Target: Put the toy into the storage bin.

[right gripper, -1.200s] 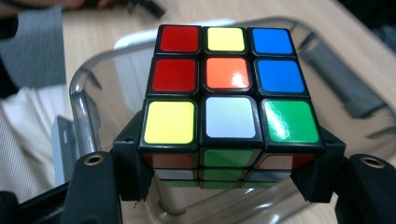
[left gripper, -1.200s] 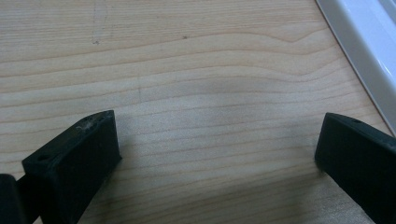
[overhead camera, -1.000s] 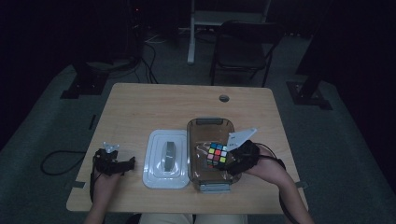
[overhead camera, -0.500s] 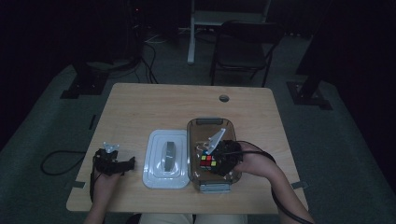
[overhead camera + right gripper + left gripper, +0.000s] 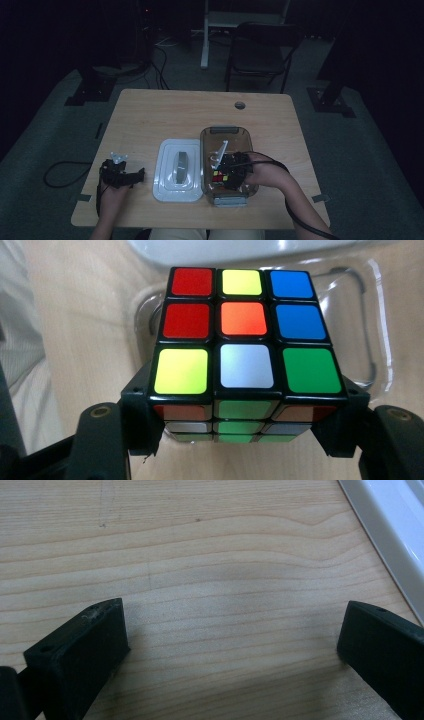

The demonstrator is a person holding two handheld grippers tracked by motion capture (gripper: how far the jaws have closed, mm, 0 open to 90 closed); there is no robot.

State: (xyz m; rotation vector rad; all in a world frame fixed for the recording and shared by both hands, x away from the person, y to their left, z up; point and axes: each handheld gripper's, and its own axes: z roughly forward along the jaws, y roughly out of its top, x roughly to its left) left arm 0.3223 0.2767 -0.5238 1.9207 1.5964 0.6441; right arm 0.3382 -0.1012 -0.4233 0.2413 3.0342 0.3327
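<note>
From above, the right gripper holds the puzzle cube low inside the clear container, its own view shows both jaws clamping the cube, unreleased, while the left gripper idles wide open, lid still off.

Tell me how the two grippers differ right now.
The right gripper is clamped on the puzzle cube; the left gripper holds nothing, jaws wide apart. The right one is over the clear container; the left rests on bare table beside the white lid. Both have black jaws.
</note>
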